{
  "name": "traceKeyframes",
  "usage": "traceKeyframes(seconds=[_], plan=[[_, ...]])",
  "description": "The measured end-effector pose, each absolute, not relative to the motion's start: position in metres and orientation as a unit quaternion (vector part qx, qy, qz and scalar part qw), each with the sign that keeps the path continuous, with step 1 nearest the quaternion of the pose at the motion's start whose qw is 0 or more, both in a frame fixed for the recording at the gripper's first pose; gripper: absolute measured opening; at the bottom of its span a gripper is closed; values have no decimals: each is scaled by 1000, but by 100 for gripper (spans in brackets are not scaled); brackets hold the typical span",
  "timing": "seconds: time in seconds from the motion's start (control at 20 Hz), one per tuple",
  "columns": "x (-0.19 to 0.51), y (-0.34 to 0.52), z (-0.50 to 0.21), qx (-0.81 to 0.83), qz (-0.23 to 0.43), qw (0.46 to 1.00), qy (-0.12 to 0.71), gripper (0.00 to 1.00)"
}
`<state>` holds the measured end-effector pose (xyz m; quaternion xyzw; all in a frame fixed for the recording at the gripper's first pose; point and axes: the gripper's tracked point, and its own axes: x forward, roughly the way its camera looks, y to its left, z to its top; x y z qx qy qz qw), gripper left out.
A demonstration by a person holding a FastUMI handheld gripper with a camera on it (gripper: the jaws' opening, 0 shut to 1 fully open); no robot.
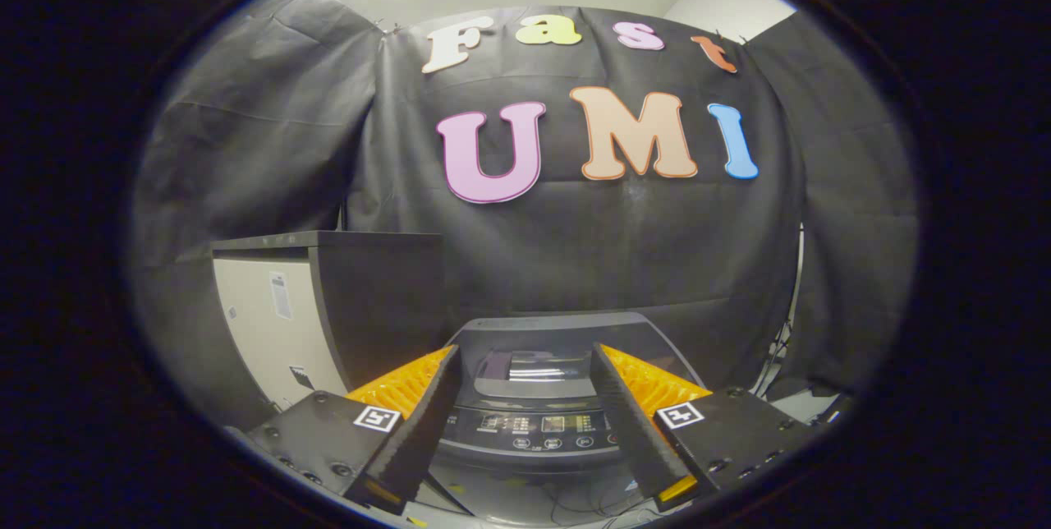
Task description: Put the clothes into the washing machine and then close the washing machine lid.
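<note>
Before the black cloth wall, washing machine (538, 397) panel faces the spread, empty hand-held gripper (525, 356).

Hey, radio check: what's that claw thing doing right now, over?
Gripper open, holding nothing. Washing machine just ahead, between the fingers, lid up. Cabinet beside it.

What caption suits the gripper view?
Open fingers frame the washing machine just ahead, a cabinet beside it.
</note>
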<state>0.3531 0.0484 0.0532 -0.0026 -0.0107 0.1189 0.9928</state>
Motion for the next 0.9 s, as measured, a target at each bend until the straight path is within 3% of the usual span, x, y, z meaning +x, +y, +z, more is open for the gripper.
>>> traceKeyframes(seconds=[0.9], plan=[[355,18,72,13,74,996,-45,97]])
